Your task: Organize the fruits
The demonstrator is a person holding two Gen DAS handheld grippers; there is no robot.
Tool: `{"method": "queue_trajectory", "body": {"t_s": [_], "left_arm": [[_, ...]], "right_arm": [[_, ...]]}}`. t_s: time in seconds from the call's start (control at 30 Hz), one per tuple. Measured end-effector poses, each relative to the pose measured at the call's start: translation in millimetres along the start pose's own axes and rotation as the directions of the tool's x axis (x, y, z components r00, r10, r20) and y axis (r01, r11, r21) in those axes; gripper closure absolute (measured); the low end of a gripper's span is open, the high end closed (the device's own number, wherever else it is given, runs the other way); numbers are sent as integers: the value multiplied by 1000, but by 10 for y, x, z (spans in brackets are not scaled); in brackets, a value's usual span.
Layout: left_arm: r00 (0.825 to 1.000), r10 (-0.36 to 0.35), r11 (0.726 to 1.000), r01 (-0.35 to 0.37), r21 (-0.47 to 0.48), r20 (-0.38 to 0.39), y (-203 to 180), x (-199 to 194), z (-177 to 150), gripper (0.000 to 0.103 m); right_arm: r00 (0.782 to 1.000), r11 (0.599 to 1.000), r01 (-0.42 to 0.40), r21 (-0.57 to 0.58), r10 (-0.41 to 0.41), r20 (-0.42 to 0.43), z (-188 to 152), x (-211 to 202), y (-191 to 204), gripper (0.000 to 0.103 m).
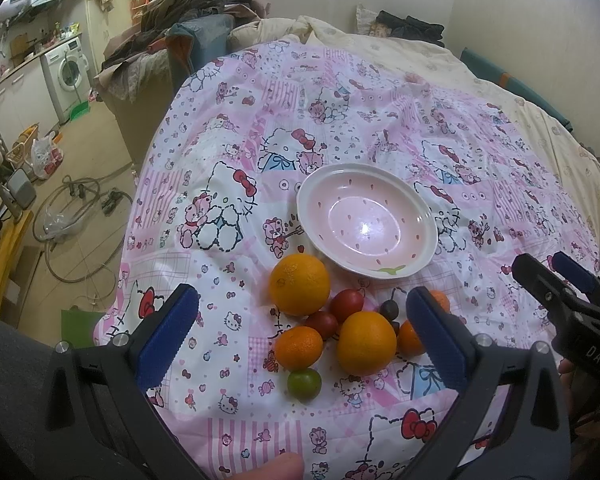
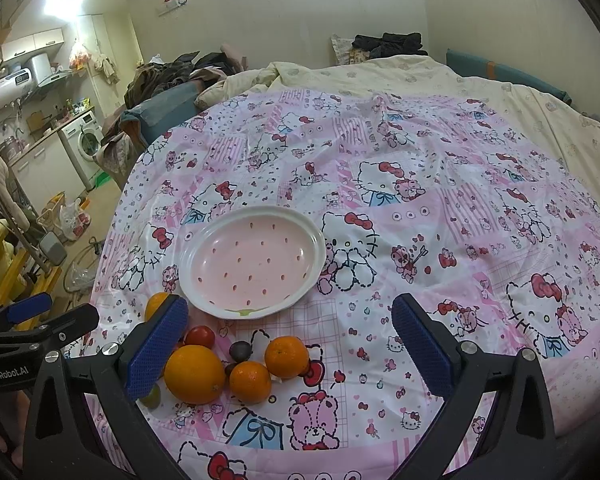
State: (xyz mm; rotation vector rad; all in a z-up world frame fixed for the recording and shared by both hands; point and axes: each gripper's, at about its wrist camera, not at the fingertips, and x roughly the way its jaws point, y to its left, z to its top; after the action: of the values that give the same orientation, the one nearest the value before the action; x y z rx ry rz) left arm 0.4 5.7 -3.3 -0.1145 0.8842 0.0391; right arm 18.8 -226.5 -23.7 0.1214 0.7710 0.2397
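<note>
A pink strawberry-print bowl (image 1: pixel 302 204) (image 2: pixel 321 242) sits empty on the bed. Just in front of it lies a cluster of fruit. It has two large oranges (image 1: pixel 299 284) (image 1: pixel 366 342), a mandarin (image 1: pixel 299 347), a green lime (image 1: pixel 304 385), red tomatoes (image 1: pixel 347 304) and a dark plum (image 1: pixel 390 310). My left gripper (image 1: pixel 302 294) hovers open above the cluster, holding nothing. My right gripper (image 2: pixel 290 304) is open and empty too, slightly right of the fruit, with a large orange (image 2: pixel 195 374) and two mandarins (image 2: pixel 250 382) by its left finger.
The fruit lies on a pink cartoon-cat sheet (image 1: pixel 228 152) over a bed with a cream duvet (image 2: pixel 420 76) behind. The bed edge drops off at the left to a floor with hoses (image 1: pixel 76 216). A clothes pile (image 1: pixel 168 28) sits beyond.
</note>
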Motion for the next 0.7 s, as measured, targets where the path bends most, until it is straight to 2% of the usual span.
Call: {"method": "queue_trajectory", "body": {"t_s": [0.7], "left_arm": [[1000,-4,1000,4,-1,-8,26,21,-55,0]], "right_arm": [[1000,1000,-6,8,6,-17,-78,41,-11,0]]}}
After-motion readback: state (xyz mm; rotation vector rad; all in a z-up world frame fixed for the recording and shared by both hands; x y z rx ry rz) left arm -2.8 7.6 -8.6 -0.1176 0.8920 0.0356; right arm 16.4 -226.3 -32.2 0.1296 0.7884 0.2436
